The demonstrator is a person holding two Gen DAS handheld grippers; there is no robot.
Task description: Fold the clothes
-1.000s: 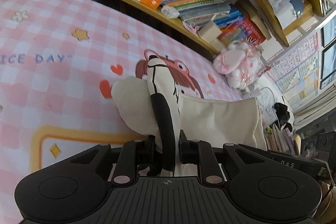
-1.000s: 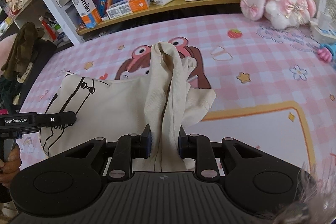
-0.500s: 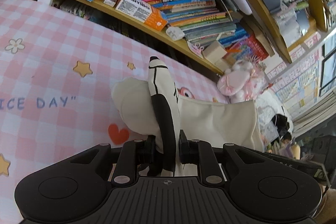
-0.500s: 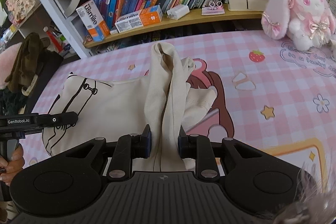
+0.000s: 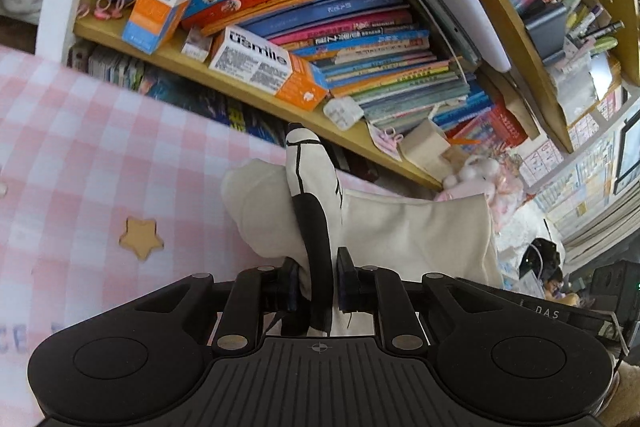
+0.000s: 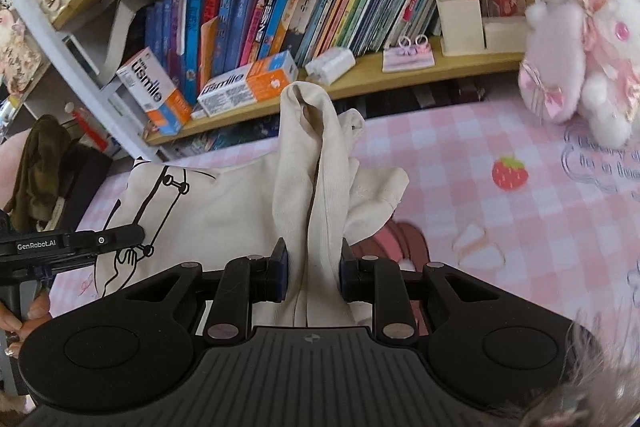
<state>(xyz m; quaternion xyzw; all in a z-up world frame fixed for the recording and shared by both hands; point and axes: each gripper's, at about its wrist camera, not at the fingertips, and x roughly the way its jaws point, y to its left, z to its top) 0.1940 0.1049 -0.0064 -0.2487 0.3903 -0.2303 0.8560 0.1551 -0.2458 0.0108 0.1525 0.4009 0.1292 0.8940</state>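
Observation:
A cream T-shirt point(image 6: 224, 211) with a black line drawing is stretched between both grippers above the pink checked cloth point(image 6: 460, 163). My left gripper point(image 5: 316, 287) is shut on a bunched edge of the T-shirt point(image 5: 412, 235) that carries a black printed band. My right gripper point(image 6: 312, 275) is shut on a plain cream fold that sticks up past its fingers. The left gripper's body point(image 6: 72, 243) shows at the left edge of the right wrist view, held by a hand point(image 6: 16, 319).
A wooden shelf point(image 6: 400, 67) of books and toothpaste boxes point(image 6: 248, 83) runs along the far edge of the cloth. A pink plush rabbit point(image 6: 584, 59) sits at the back right. The pink cloth point(image 5: 80, 155) lies flat left of the shirt, with a star print.
Both grippers have carried the T-shirt away from me toward the bookshelf, which now looms much larger. The grips on the fabric are unchanged.

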